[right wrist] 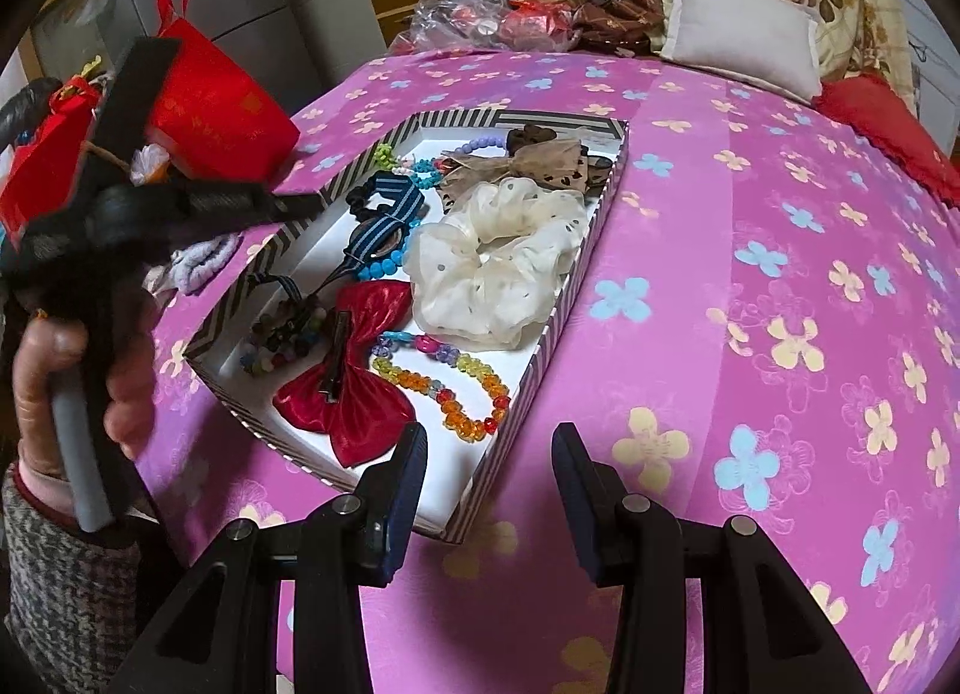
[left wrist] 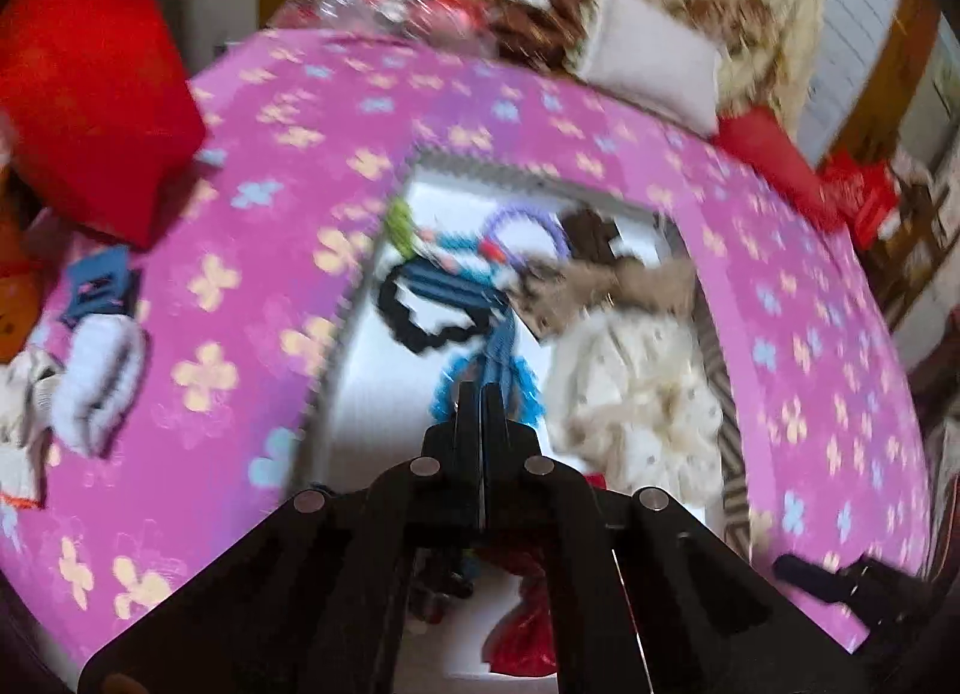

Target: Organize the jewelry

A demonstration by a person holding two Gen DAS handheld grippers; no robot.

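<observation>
Nearest in the right wrist view, the right claw (right wrist: 489,454) hangs released, its two dark fingers well apart with nothing between them, above the near corner of the striped tray (right wrist: 528,388). That shallow tray rests on a bed under a pink flowered cover (right wrist: 750,250).

Just beyond the claw, at the tray's near edge, lie a red satin bow (right wrist: 345,394) with a dark clip across it and a rainbow bead bracelet (right wrist: 456,370) beside it. Dark beads on a hair tie (right wrist: 288,328) sit toward the tray's left edge. Past them a cream scrunchie (right wrist: 498,262) fills the middle, touching the right edge. Further on come a blue striped bow (right wrist: 378,223), a string of turquoise beads (right wrist: 378,268) partly under it, then a beige sheer bow (right wrist: 516,169) and a purple bead ring (right wrist: 480,142) at the far end.

In the blurred left wrist view, the left claw (left wrist: 480,394) is clenched; its tips appear to pinch the blue striped band above the turquoise beads, though the smear makes that uncertain. A person's hand (right wrist: 72,370) grips this tool's handle at the tray's left side.

Off the tray's far left corner stands a red gift bag (right wrist: 222,112); a white pillow (right wrist: 738,28) lies at the bed's far edge.
</observation>
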